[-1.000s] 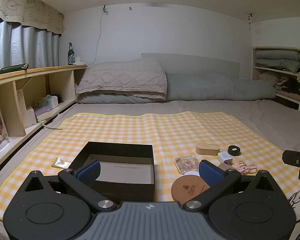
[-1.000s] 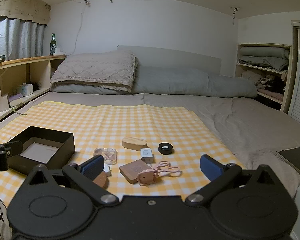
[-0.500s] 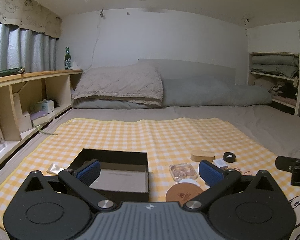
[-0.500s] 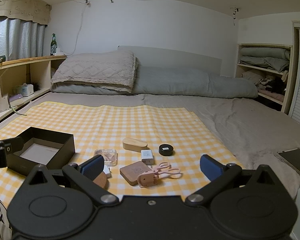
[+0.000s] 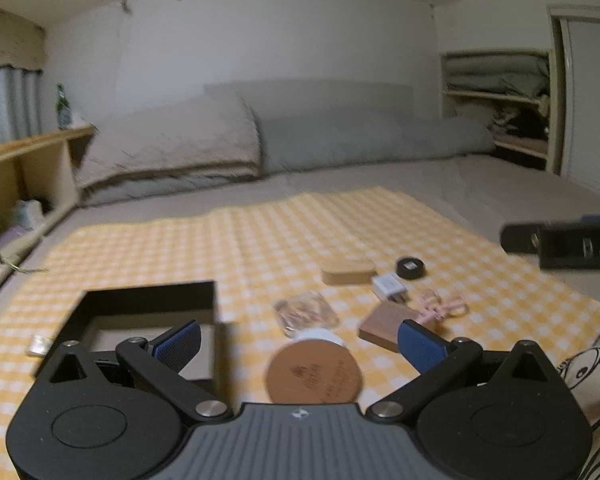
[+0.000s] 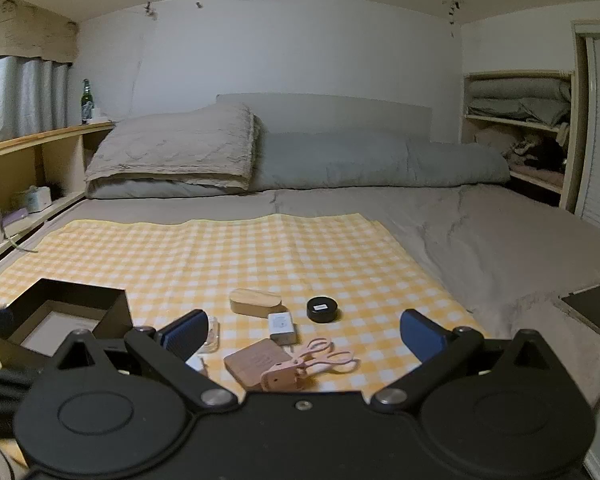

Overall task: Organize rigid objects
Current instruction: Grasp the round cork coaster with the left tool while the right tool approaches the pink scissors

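Observation:
An open black box (image 5: pixel 148 312) (image 6: pixel 60 312) sits at the left of a yellow checked cloth (image 5: pixel 260 248) (image 6: pixel 220 256). To its right lie a round cork coaster (image 5: pixel 313 372), a clear case (image 5: pixel 306 312), a wooden oval box (image 5: pixel 348 271) (image 6: pixel 255 301), a white charger (image 5: pixel 389 286) (image 6: pixel 282 326), a black round tin (image 5: pixel 410 267) (image 6: pixel 322 309), a wooden block (image 5: pixel 384 326) (image 6: pixel 258 360) and pink scissors (image 5: pixel 440 306) (image 6: pixel 320 356). My left gripper (image 5: pixel 299 344) is open above the coaster. My right gripper (image 6: pixel 302 334) is open above the block and scissors.
The cloth lies on a grey bed with pillows (image 6: pixel 172 152) and a rolled duvet (image 6: pixel 380 160) at the back. A wooden shelf (image 6: pixel 28 152) with a green bottle (image 6: pixel 86 102) runs along the left. A dark tablet (image 6: pixel 592 312) lies on the bed at right.
My left gripper has swung right and tilted, so the small objects now sit nearer its centre and the view is blurred. My right gripper has barely moved. Both stay open.

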